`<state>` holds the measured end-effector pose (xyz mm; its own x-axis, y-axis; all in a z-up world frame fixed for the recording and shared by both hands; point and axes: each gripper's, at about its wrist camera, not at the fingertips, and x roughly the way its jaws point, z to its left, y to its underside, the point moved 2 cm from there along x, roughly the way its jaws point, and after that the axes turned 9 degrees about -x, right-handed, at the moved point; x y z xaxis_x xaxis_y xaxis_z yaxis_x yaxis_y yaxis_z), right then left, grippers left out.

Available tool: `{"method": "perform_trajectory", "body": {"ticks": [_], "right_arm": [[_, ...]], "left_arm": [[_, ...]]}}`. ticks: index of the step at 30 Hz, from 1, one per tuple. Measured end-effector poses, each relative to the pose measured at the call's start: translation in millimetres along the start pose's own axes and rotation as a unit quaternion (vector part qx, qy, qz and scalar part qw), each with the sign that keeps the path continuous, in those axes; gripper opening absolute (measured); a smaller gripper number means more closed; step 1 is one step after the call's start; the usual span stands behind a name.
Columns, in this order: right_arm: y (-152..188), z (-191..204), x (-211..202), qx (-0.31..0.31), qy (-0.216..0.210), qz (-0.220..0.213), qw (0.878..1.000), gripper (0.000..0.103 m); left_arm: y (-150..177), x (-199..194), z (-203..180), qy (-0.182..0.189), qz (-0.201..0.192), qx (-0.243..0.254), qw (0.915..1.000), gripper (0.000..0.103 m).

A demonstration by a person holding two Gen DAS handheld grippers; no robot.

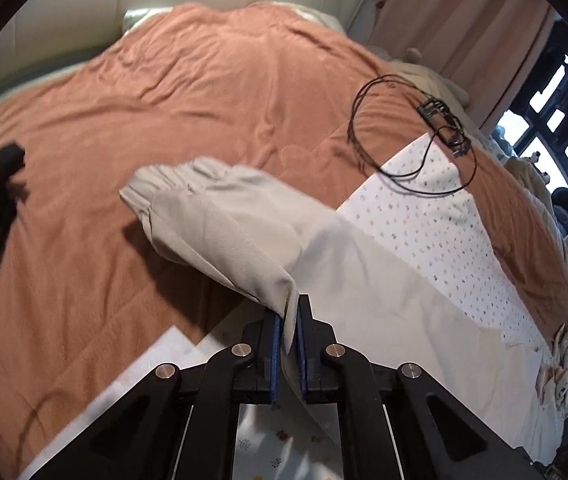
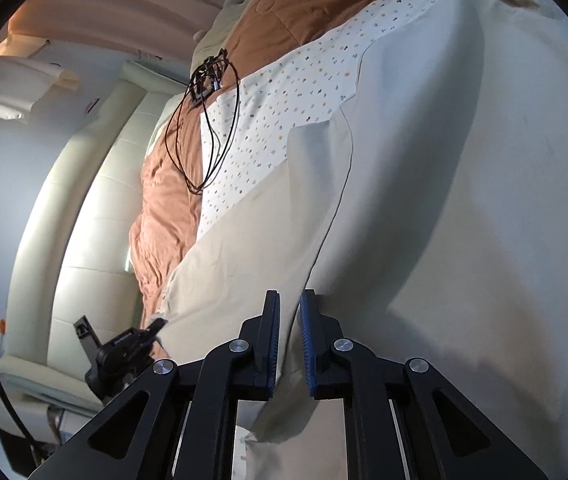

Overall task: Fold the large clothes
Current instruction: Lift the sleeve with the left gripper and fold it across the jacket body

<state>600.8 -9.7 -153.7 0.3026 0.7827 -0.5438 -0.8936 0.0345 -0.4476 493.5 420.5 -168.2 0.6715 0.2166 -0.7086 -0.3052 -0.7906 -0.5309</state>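
A large beige garment (image 1: 243,236) with a gathered elastic end lies over the bed. My left gripper (image 1: 288,320) is shut on a fold of it and holds that part lifted above the bed, the elastic end hanging out ahead. In the right wrist view the same beige garment (image 2: 424,200) fills most of the frame. My right gripper (image 2: 290,312) has its blue pads narrowly apart with a fold of the garment between them, gripping it. The left gripper (image 2: 123,352) shows small at the lower left of that view.
A rust-orange quilt (image 1: 163,112) covers the bed. A white dotted sheet (image 1: 436,220) lies under the garment. A black cable loop with a small black device (image 1: 444,120) lies on the quilt at right. A cream padded headboard (image 2: 95,208) and curtains stand beyond.
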Motion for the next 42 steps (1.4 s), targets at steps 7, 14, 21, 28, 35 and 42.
{"method": "perform_trajectory", "body": {"ticks": [7, 14, 21, 28, 35, 42], "right_arm": [[9, -6, 32, 0.017, -0.001, 0.025, 1.0, 0.012], [14, -2, 47, 0.012, 0.005, 0.06, 0.998, 0.012], [1, 3, -2, 0.009, 0.02, 0.021, 1.0, 0.012], [3, 11, -77, -0.006, 0.062, -0.023, 0.998, 0.037], [25, 8, -163, -0.014, 0.104, -0.091, 0.99, 0.058], [50, -36, -229, 0.038, 0.163, -0.131, 0.977, 0.058]], "left_arm": [[-42, -57, -53, 0.035, -0.057, 0.048, 0.9966, 0.006], [-38, -110, -127, 0.116, -0.086, 0.103, 0.9841, 0.006], [-3, -151, -187, 0.179, -0.077, 0.161, 0.9675, 0.006], [46, -201, -248, 0.235, -0.076, 0.224, 0.943, 0.006], [99, -222, -292, 0.272, -0.044, 0.261, 0.925, 0.006], [153, -221, -318, 0.301, 0.007, 0.278, 0.912, 0.006]]}}
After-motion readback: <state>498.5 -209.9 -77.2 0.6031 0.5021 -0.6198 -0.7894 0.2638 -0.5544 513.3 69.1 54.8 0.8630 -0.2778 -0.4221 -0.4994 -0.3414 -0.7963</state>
